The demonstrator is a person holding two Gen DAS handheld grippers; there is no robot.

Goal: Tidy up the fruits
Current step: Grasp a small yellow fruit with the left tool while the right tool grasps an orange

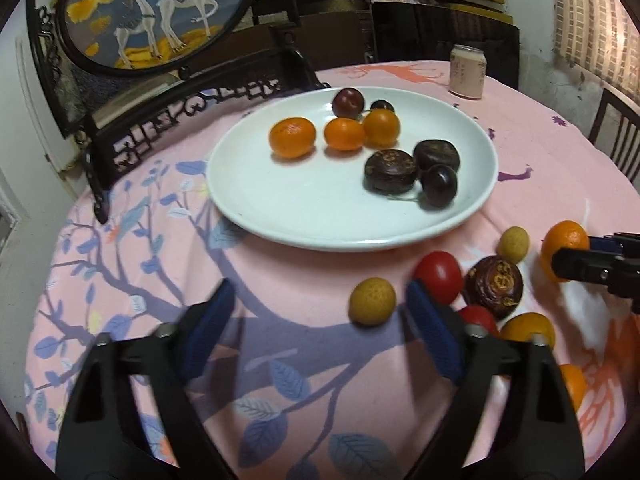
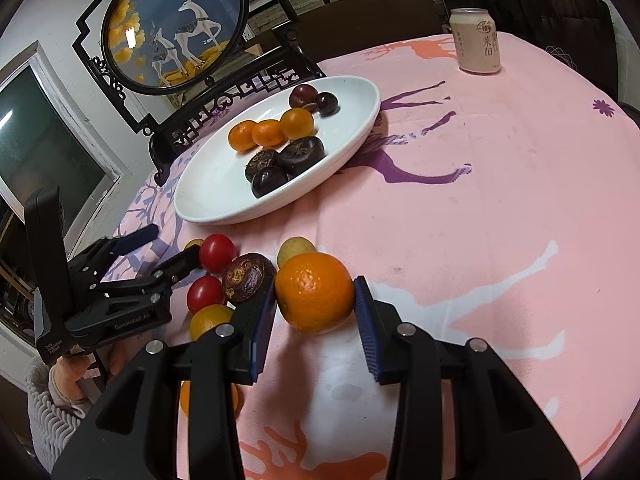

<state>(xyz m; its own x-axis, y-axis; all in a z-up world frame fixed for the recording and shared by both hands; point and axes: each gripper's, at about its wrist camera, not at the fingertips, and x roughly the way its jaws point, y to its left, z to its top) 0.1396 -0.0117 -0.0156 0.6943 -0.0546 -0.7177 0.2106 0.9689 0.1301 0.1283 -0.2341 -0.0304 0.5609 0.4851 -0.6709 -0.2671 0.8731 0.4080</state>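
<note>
A white plate (image 1: 280,216) (image 2: 208,200) holds several small oranges, dark plums and brown patterned fruits. Loose fruit lies on the pink cloth before it. My left gripper (image 1: 320,320) (image 2: 172,246) is open around a small yellow-green fruit (image 1: 372,301), which sits close to the right pad with a wide gap to the left pad. To its right lie a red tomato (image 1: 438,276) (image 2: 217,253) and a brown patterned fruit (image 1: 494,286) (image 2: 248,278). My right gripper (image 2: 316,320) (image 1: 592,264) is shut on a big orange (image 2: 314,292) (image 1: 564,248), with both blue pads against its sides.
A pale drink can (image 1: 467,72) (image 2: 476,40) stands at the table's far side. A dark carved stand with a round deer picture (image 1: 156,12) (image 2: 176,24) rises behind the plate. More tomatoes and a yellow fruit (image 2: 210,320) crowd between the grippers. A person's hand (image 2: 68,376) holds the left gripper.
</note>
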